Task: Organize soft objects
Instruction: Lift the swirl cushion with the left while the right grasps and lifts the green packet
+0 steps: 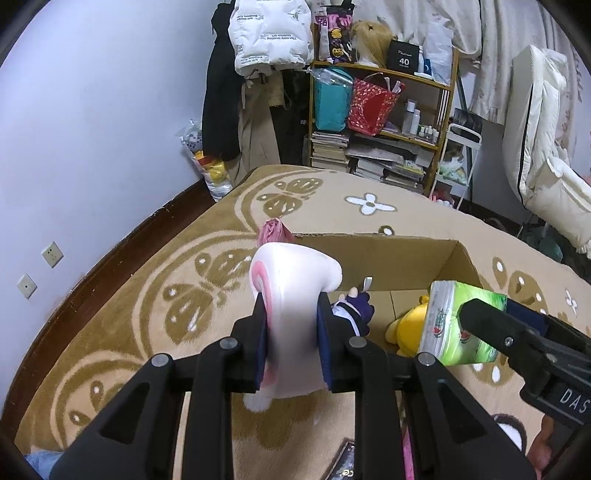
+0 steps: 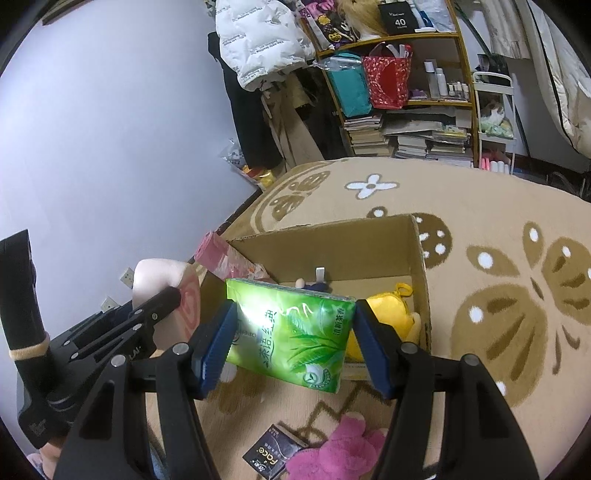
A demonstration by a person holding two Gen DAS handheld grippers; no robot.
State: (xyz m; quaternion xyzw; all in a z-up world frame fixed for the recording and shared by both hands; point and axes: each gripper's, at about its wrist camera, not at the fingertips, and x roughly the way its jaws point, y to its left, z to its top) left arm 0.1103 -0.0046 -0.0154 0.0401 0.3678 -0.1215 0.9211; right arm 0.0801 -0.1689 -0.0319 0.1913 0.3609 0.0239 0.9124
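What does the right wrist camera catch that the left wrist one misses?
Only the right wrist view shows the pink plush toy on the rug and the tissue pack's printed front. Only the left wrist view shows the left claw squeezing the white-and-pink plush head-on. Both show the cardboard box and yellow plush inside.

Beige carpet with brown butterfly pattern covers the floor. Wooden shelf at the back wall holds a teal bag, red gift bag, stacked books. White puffer jacket hangs left of the shelf. Small black box lies on the carpet.
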